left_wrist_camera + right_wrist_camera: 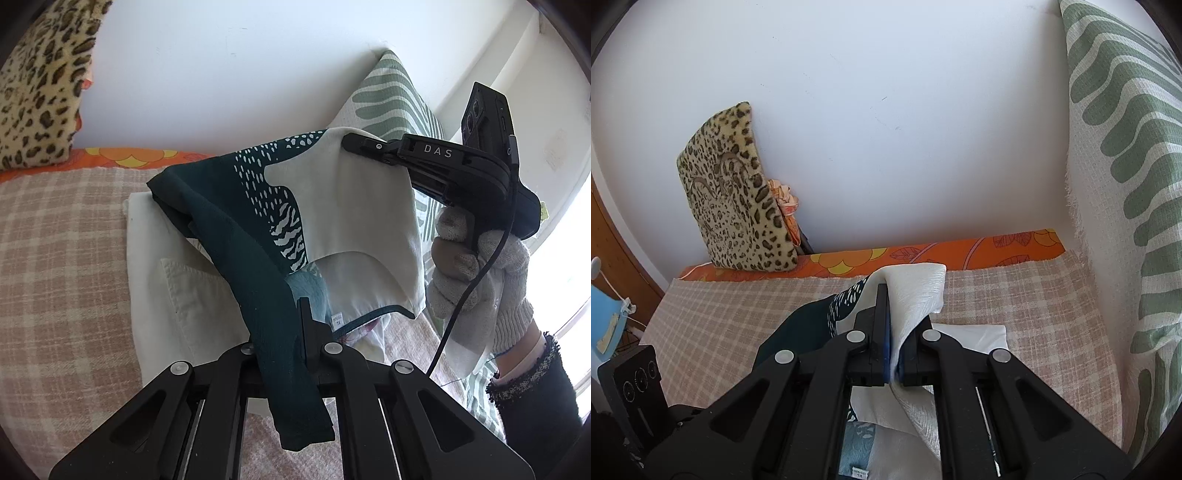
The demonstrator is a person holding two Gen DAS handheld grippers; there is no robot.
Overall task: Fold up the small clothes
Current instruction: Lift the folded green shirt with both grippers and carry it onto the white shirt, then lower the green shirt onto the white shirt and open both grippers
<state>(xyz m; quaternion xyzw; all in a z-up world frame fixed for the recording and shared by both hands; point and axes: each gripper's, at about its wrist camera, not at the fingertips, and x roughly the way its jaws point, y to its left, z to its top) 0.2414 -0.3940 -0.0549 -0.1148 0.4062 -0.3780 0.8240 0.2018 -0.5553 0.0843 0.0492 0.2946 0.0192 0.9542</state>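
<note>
A small garment (325,210) in dark teal and white, with dot and zebra prints, hangs stretched in the air between my two grippers. My left gripper (295,332) is shut on its dark teal edge, which drapes down over the jaws. My right gripper (349,142) is shut on a white corner at the upper right, held by a gloved hand (476,273). In the right wrist view my right gripper (892,314) pinches the white fabric (916,291), and the teal part (809,325) trails off to the left. Under the garment lies a folded white piece (177,291) on the bed.
The bed carries a pink plaid cover (59,258) with an orange flowered sheet (979,251) along the wall. A leopard-print cushion (738,199) leans on the wall at the left. A green-and-white patterned cushion (1126,184) stands at the right.
</note>
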